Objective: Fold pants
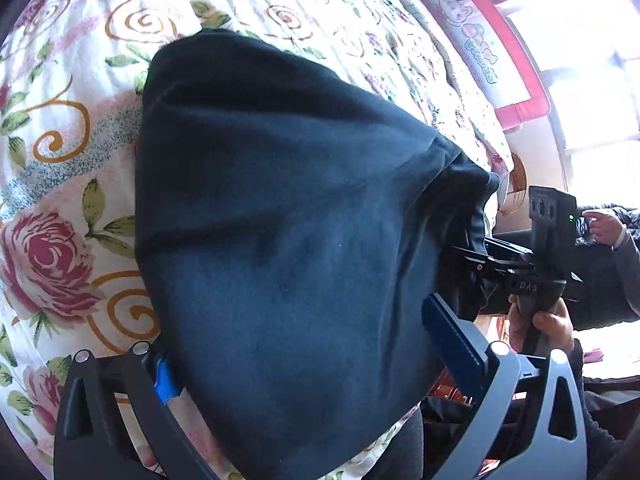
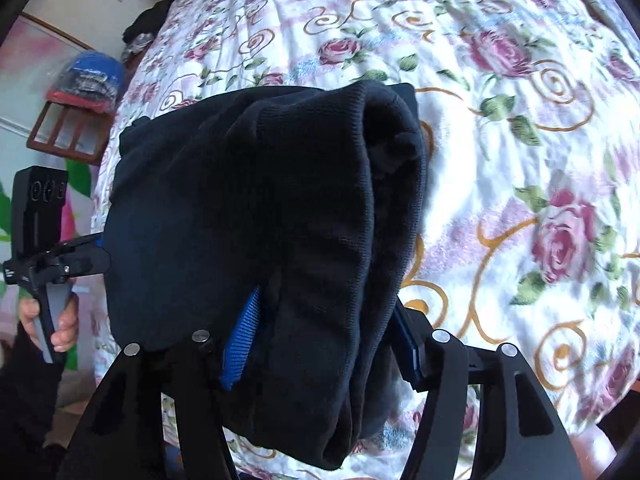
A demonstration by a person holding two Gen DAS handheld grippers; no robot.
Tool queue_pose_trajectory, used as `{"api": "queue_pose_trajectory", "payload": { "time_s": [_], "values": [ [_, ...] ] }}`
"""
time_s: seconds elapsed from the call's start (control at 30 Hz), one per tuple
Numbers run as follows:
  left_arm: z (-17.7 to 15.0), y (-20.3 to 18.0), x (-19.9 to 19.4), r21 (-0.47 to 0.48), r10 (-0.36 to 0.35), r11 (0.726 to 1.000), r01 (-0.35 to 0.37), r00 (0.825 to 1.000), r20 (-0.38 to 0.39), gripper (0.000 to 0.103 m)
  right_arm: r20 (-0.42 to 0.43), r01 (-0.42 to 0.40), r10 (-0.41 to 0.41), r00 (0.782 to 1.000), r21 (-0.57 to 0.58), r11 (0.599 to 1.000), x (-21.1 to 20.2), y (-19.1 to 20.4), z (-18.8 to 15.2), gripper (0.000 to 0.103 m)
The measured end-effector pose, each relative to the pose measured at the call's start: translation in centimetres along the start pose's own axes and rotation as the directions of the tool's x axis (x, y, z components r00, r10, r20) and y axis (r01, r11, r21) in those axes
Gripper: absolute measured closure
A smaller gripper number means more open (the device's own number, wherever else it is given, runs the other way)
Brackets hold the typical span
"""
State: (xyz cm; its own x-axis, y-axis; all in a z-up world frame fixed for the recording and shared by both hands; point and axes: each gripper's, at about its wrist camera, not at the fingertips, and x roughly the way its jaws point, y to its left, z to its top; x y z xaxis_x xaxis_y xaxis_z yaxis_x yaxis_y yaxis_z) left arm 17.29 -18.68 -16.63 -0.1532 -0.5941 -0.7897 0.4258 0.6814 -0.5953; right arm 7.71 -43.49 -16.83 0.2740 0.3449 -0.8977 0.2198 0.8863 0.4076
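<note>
One bed (image 2: 520,160) fills most of both views, covered by a white spread printed with pink roses, green leaves and gold spirals. Over it hangs one pair of dark pants (image 1: 280,220), bunched into thick folds and held up off the bed between the two tools, one at each end of the cloth. In the right wrist view the ribbed edge of the pants (image 2: 304,216) drapes in a heavy roll between that tool's two fingers. The right tool (image 2: 320,344) is clamped on this thick bundle, one blue pad pressed into the cloth on each side, so its fingers stand fairly far apart around the fabric. The left tool (image 1: 296,368) has the pants lying between its two blue-padded fingers and spilling over them, but the cloth hides the pads too much to tell whether they press on it. Each tool is carried by one hand on its grip: the right hand (image 1: 548,328) shows in the left wrist view, the left hand (image 2: 60,320) in the right wrist view. Beyond the bed's far corner stands one bright window (image 1: 580,80).
</note>
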Motion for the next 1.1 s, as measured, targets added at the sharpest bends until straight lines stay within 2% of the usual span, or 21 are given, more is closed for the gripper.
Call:
{"api": "queue_pose_trajectory", "payload": {
  "time_s": [0.13,0.17,0.27,0.4,0.57,0.6,0.7,0.8,0.9,0.93,0.97,1.0,1.03,1.07,1.1],
  "values": [
    [-0.4,1.3,-0.7,-0.017,-0.053,0.998,0.053,0.999,0.005,0.002,-0.010,-0.167,0.169,0.986,0.096,0.981,1.6,-2.4,-0.1,0.042],
    [-0.6,1.4,-1.0,-0.012,-0.053,0.999,0.053,0.999,0.012,0.003,-0.003,-0.169,0.170,0.985,0.090,0.981,1.5,-2.2,-0.2,0.051],
    [-1.3,1.2,-2.1,0.006,-0.050,0.999,0.050,0.998,0.026,0.008,0.031,-0.168,0.167,0.985,0.031,0.985,-0.5,-0.1,-0.5,0.061],
    [-1.5,2.0,-3.6,-0.038,-0.110,0.993,0.112,0.992,0.061,0.017,0.061,-0.192,0.193,0.979,-0.022,0.981,-3.1,2.5,-0.7,0.063],
    [-2.4,2.3,-5.1,-0.035,-0.140,0.989,0.143,0.987,0.079,0.018,0.070,-0.177,0.186,0.980,-0.122,0.977,-5.2,6.0,0.2,0.064],
    [-2.4,2.3,-4.7,-0.027,-0.129,0.991,0.131,0.989,0.069,0.018,0.068,-0.172,0.181,0.981,-0.125,0.977,-5.2,6.4,0.3,0.064],
    [-2.2,2.4,-3.0,-0.014,-0.098,0.995,0.099,0.994,0.037,0.014,0.058,-0.135,0.143,0.988,-0.126,0.983,-4.9,6.4,0.7,0.064],
    [-1.8,1.9,-1.4,0.016,-0.080,0.997,0.080,0.997,-0.012,0.002,0.051,-0.126,0.131,0.990,-0.095,0.987,-4.4,5.0,0.8,0.064],
    [-1.6,0.0,-1.4,0.082,-0.021,0.996,0.022,1.000,-0.011,0.002,0.049,-0.126,0.130,0.990,-0.077,0.989,-4.0,3.6,0.5,0.064],
    [-1.7,-0.6,-1.4,0.111,0.016,0.994,-0.015,1.000,-0.007,0.007,0.051,-0.128,0.132,0.990,-0.069,0.989,-3.7,3.4,0.6,0.064],
    [-1.8,-0.5,-1.3,0.118,0.087,0.989,-0.085,0.996,-0.011,0.018,0.052,-0.134,0.137,0.989,-0.057,0.989,-3.5,2.9,0.6,0.064],
    [-1.8,-0.2,-1.0,0.101,0.155,0.983,-0.152,0.988,-0.022,0.048,0.054,-0.131,0.134,0.990,-0.054,0.990,-3.5,2.6,0.3,0.064],
    [-1.8,0.4,-1.2,0.068,0.178,0.982,-0.176,0.984,-0.023,0.064,0.055,-0.131,0.134,0.990,-0.054,0.990,-3.6,2.3,0.1,0.064],
    [-1.9,1.6,-2.2,-0.006,0.132,0.991,-0.132,0.991,-0.014,0.070,0.056,-0.136,0.139,0.989,-0.049,0.989,-3.4,2.2,0.1,0.064],
    [-2.0,2.2,-2.7,-0.040,0.105,0.994,-0.106,0.994,-0.009,0.076,0.057,-0.140,0.143,0.988,-0.050,0.989,-3.3,2.1,0.0,0.064]
  ]
}}
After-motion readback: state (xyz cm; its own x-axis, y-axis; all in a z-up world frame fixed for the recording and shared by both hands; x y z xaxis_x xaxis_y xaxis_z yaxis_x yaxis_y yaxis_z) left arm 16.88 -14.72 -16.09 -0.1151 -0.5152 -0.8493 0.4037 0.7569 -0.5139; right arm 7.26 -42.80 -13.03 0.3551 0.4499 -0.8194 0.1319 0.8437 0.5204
